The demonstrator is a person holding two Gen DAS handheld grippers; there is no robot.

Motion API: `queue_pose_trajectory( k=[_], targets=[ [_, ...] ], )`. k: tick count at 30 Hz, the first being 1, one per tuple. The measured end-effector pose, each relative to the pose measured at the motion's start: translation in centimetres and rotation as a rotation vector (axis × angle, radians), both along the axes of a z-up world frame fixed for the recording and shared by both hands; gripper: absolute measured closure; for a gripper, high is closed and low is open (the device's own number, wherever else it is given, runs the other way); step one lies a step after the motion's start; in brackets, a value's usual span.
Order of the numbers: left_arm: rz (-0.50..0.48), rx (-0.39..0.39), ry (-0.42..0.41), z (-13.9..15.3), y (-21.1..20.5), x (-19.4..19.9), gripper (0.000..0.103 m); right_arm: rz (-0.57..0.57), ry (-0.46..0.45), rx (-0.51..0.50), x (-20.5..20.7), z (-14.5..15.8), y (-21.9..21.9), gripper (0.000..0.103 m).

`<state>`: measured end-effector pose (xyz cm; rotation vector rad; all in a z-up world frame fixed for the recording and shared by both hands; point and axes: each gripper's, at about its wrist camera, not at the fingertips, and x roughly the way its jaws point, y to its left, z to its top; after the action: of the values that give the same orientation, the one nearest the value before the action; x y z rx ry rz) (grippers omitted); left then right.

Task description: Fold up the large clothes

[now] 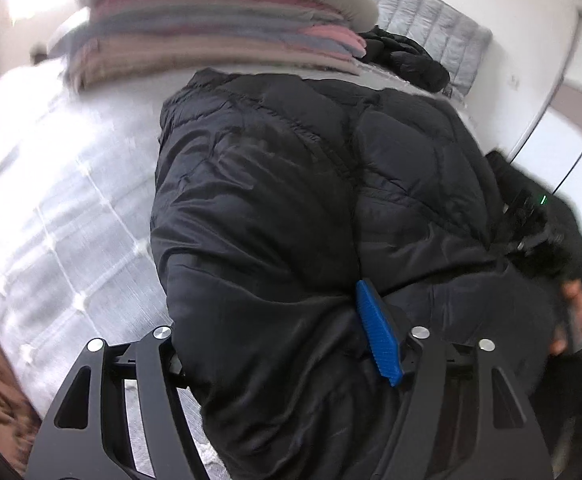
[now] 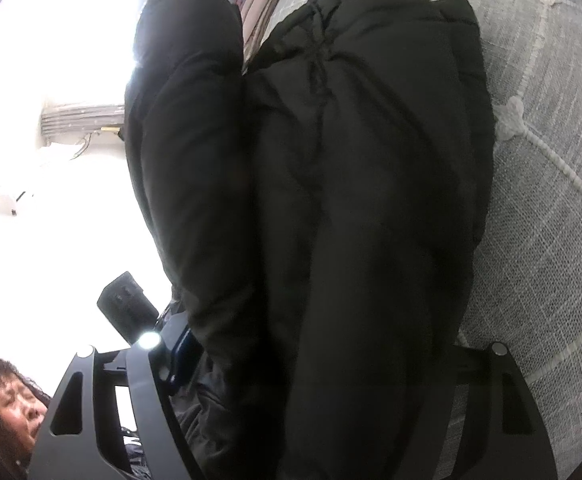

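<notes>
A large black puffer jacket (image 1: 291,184) lies on a grey quilted bed (image 1: 63,208). My left gripper (image 1: 287,344) holds a thick fold of the jacket between its jaws; the blue right pad (image 1: 379,332) shows, the left one is buried in fabric. In the right wrist view the same jacket (image 2: 351,200) fills the frame and bulges between the jaws of my right gripper (image 2: 315,364), which grips its edge; both pads are hidden by fabric. The right gripper also shows in the left wrist view (image 1: 531,224), at the jacket's right edge.
A stack of folded pink, grey and beige blankets (image 1: 219,32) sits at the head of the bed. A second black garment (image 1: 407,60) lies beyond the jacket. The bed cover (image 2: 551,200) shows to the right. A white wall is to the right.
</notes>
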<state>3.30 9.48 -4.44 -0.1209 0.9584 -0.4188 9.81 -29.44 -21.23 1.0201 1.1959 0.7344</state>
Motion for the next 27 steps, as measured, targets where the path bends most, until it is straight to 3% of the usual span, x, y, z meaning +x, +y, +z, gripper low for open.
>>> queue_pose_trajectory(
  k=[4, 8, 11, 13, 14, 15, 16, 17, 19, 20, 22, 27],
  targets=[
    [0.011, -0.165, 0.134, -0.9, 2.8, 1.9, 0.038, -0.030, 0.027, 0.044, 0.2, 0.1, -0.1, 0.019],
    [0.033, -0.279, 0.218, -2.1, 4.3, 2.8, 0.035, -0.025, 0.037, 0.058, 0.4, 0.3, 0.4, 0.012],
    [0.039, -0.348, 0.306, -3.8, 4.6, 3.6, 0.023, -0.008, 0.040, 0.032, 0.6, 0.5, 1.3, 0.011],
    [0.027, -0.430, 0.362, -5.4, 4.3, 3.9, 0.024, 0.009, 0.015, -0.001, 0.5, 0.9, 1.9, 0.011],
    [0.015, -0.436, 0.343, -5.5, 4.1, 3.8, 0.028, 0.011, 0.003, -0.018, 0.4, 1.2, 2.2, 0.012],
    [0.006, -0.413, 0.311, -5.2, 3.8, 3.5, 0.039, 0.014, -0.013, -0.040, 0.2, 1.7, 2.5, 0.016],
    [-0.004, -0.372, 0.268, -4.6, 3.5, 3.2, 0.052, 0.017, -0.037, -0.070, 0.0, 2.4, 2.8, 0.036],
    [-0.005, -0.321, 0.212, -3.7, 3.2, 2.7, 0.057, 0.011, -0.052, -0.085, -0.1, 2.9, 2.9, 0.049],
    [-0.007, -0.226, 0.114, -2.2, 2.5, 1.9, 0.068, 0.001, -0.106, -0.114, -0.5, 4.6, 3.7, 0.061],
    [-0.005, -0.149, 0.043, -1.3, 1.9, 1.2, 0.070, 0.003, -0.128, -0.133, -0.6, 5.3, 4.3, 0.065],
    [0.006, -0.079, -0.031, -0.3, 1.6, 0.4, 0.074, 0.003, -0.186, -0.163, -0.8, 7.2, 5.7, 0.068],
    [0.048, -0.027, -0.136, 2.4, 3.6, -0.2, 0.075, 0.008, -0.327, -0.158, -0.6, 11.6, 9.1, 0.070]
  ],
)
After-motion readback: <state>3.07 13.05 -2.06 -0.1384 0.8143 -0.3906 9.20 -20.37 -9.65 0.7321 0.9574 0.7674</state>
